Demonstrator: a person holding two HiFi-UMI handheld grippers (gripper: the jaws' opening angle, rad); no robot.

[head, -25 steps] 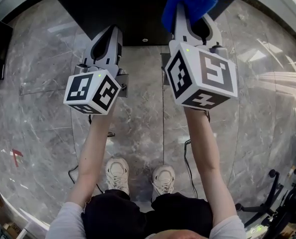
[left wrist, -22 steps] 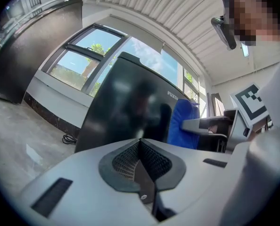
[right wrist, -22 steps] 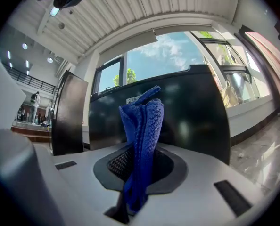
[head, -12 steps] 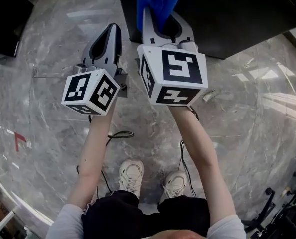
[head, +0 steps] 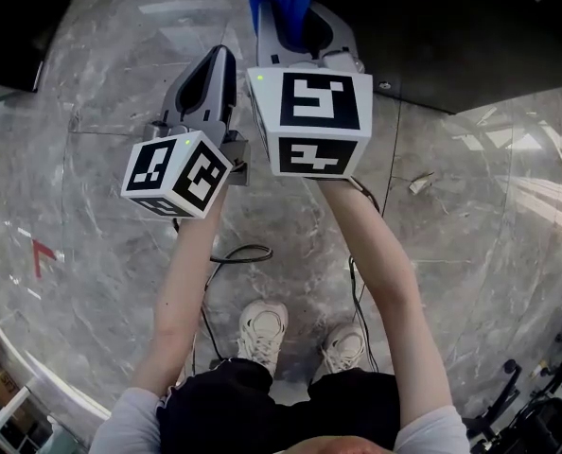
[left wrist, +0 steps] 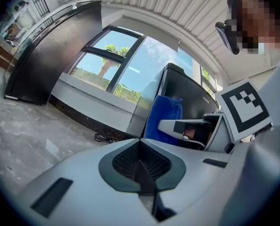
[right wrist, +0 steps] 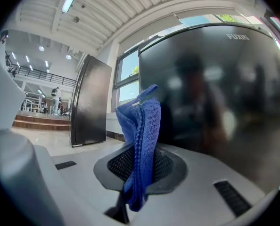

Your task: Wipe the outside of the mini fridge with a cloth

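1. Both jaws of the right gripper [right wrist: 139,173] pinch the blue cloth [right wrist: 142,126], which stands up close to the mini fridge [right wrist: 215,93], likely ready to rub its dark side.
2. The left gripper [left wrist: 141,166], jaws pressed together on nothing, hangs idle farther from the fridge.
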